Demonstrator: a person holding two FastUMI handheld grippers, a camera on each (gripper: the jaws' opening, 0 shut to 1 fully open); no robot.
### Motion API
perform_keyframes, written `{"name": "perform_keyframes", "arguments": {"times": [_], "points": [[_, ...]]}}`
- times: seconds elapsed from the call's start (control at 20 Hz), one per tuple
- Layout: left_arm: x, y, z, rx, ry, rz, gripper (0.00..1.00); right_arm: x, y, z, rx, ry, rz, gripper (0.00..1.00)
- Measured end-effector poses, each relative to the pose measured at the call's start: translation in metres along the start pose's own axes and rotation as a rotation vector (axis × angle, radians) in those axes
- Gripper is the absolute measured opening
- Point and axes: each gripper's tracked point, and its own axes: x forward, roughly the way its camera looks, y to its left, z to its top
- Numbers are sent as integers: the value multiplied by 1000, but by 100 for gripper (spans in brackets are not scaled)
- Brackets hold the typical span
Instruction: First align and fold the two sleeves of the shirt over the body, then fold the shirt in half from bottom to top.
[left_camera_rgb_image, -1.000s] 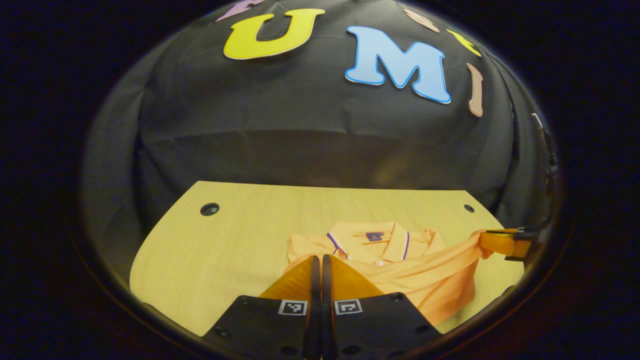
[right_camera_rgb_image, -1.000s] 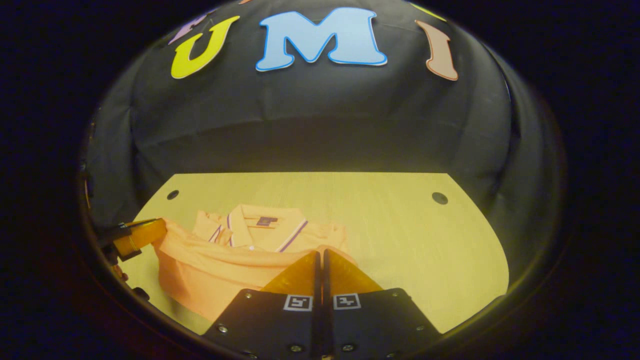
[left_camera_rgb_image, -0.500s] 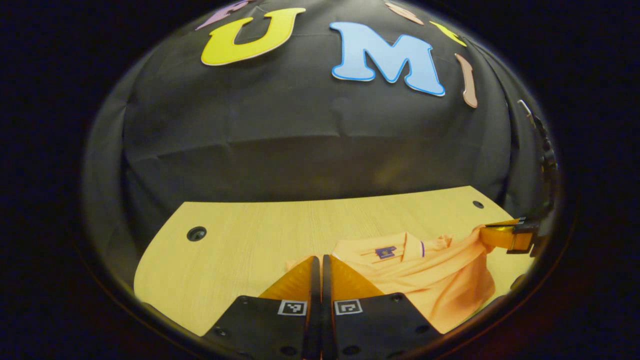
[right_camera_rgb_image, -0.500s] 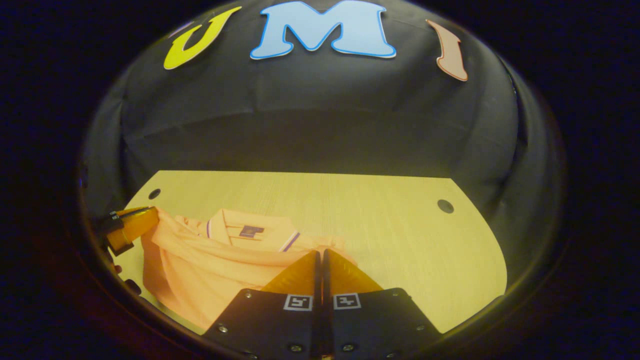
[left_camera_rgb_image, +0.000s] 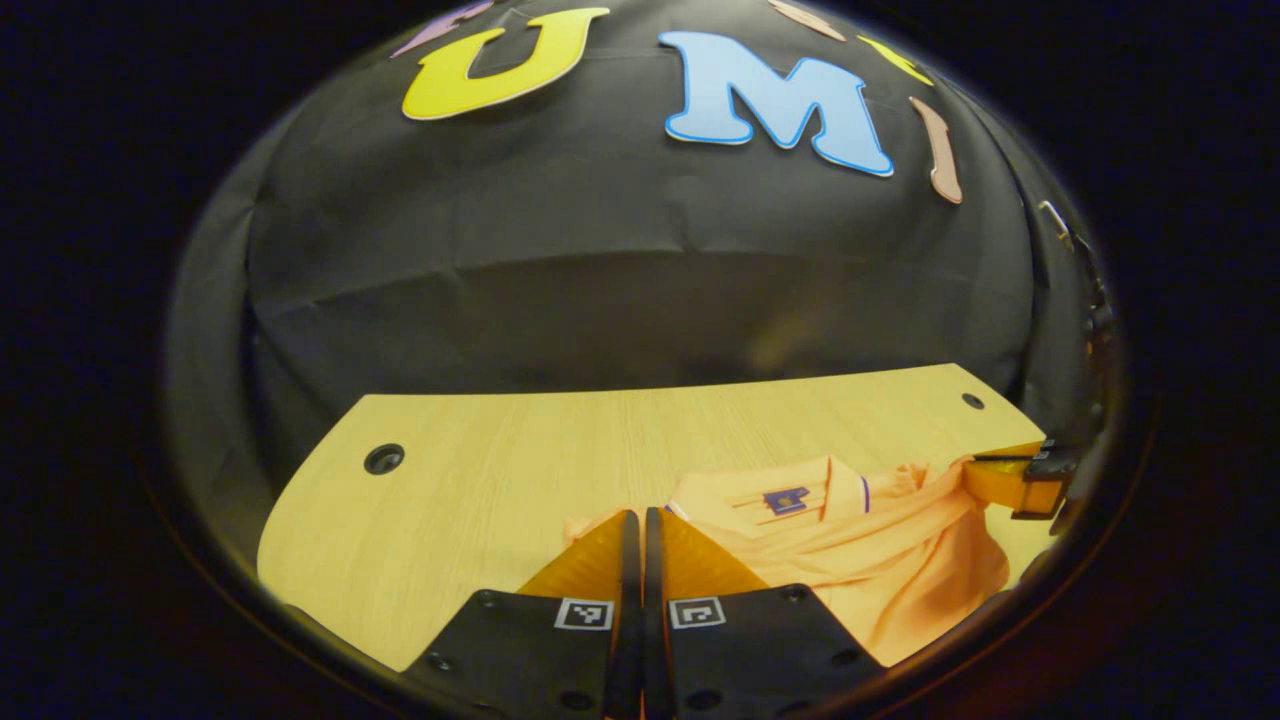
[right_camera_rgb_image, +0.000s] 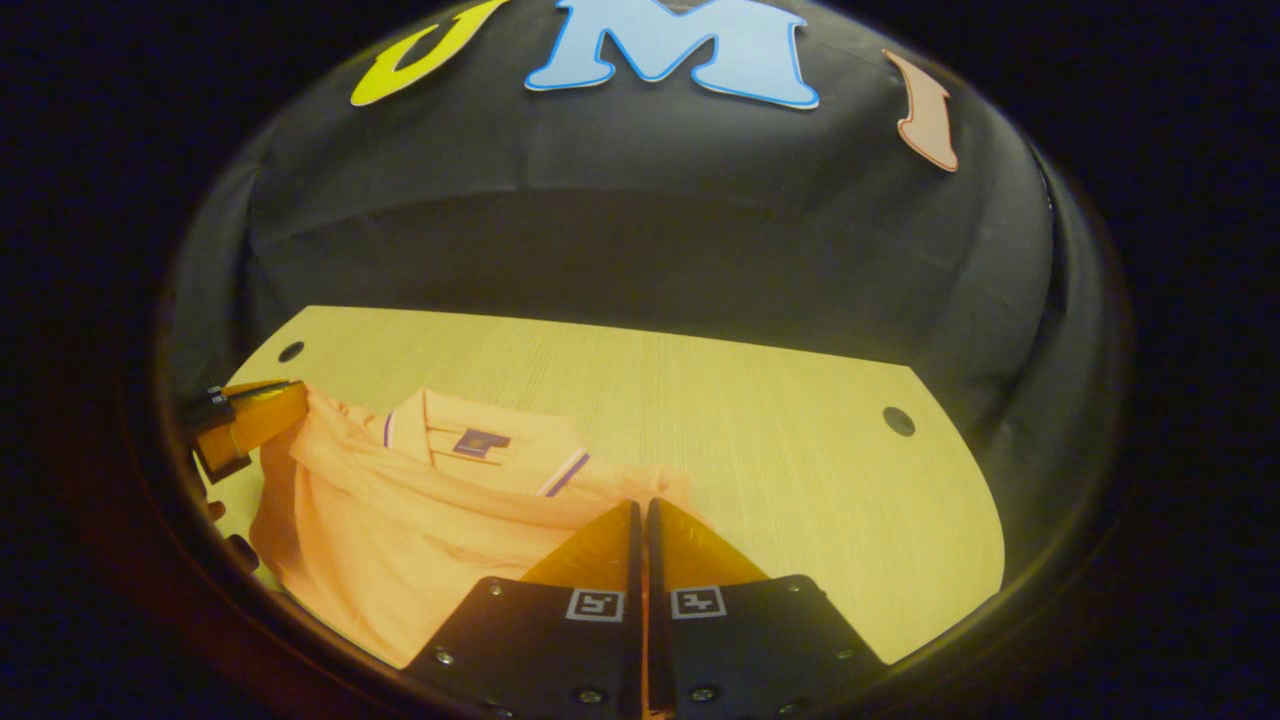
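Note:
An orange polo shirt (left_camera_rgb_image: 860, 560) with a purple-trimmed collar (left_camera_rgb_image: 790, 495) lies on the wooden table (left_camera_rgb_image: 480, 490). Its lower edge is raised and stretched taut between both grippers, hanging in a fold over the body just below the collar. My left gripper (left_camera_rgb_image: 642, 515) is shut on the shirt's edge at one end. My right gripper (left_camera_rgb_image: 1005, 480) grips the other end at the far right. In the right gripper view, the right gripper (right_camera_rgb_image: 642, 505) is shut on the shirt (right_camera_rgb_image: 400, 530), and the left gripper (right_camera_rgb_image: 250, 418) holds the cloth at the far left.
The table has a round hole near each far corner (left_camera_rgb_image: 384, 459) (left_camera_rgb_image: 972, 401). Bare wood (right_camera_rgb_image: 800, 470) stretches to the right of the shirt in the right gripper view. The black cloth wall (left_camera_rgb_image: 640, 260) rises right behind the table's far edge.
Both grippers have carried the raised shirt edge farther towards the collar. The fold now hides the placket, and the hanging cloth has drawn in.

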Motion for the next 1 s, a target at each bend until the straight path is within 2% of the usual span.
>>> {"name": "perform_keyframes", "arguments": {"times": [0.15, 0.2, 0.25, 0.35, 0.4, 0.45, 0.5, 0.55, 0.6, 0.75, 0.8, 0.9, 1.0], "points": [[-5, -2, 1, -9, 0, -1, 8, -7, 2, -1, 19, 9, 18, 3], [-7, -2, 3, -13, -8, 0, 15, -10, 3, 1, 21, 7, 22, 5], [-11, -1, 5, -16, -14, 0, 15, -12, 0, 3, 15, 1, 16, 16], [-20, 4, 11, -14, -40, 9, 14, -17, -2, 8, 12, -25, 15, 22], [-25, 3, 14, -16, -49, 8, 20, -24, -1, 10, 19, -32, 20, 24], [-31, 3, 17, -21, -56, 9, 25, -28, 0, 11, 22, -39, 22, 37], [-37, 1, 19, -28, -63, 5, 36, -33, 1, 14, 20, -51, 24, 43], [-45, 0, 23, -37, -74, 0, 34, -41, 2, 17, 16, -67, 27, 54], [-52, 0, 27, -39, -90, 2, 39, -49, 2, 21, 8, -89, 28, 57], [-74, -2, 35, -32, -127, 5, 64, -78, 5, 33, -21, -160, 33, 75], [-80, -3, 36, -37, -135, 3, 76, -90, 6, 37, -29, -186, 37, 78], [-97, -7, 42, -46, -155, -1, 81, -110, 5, 44, -47, -239, 31, 96], [-116, -9, 49, -40, -187, 11, 96, -129, 5, 49, -65, -286, 27, 97]]}}
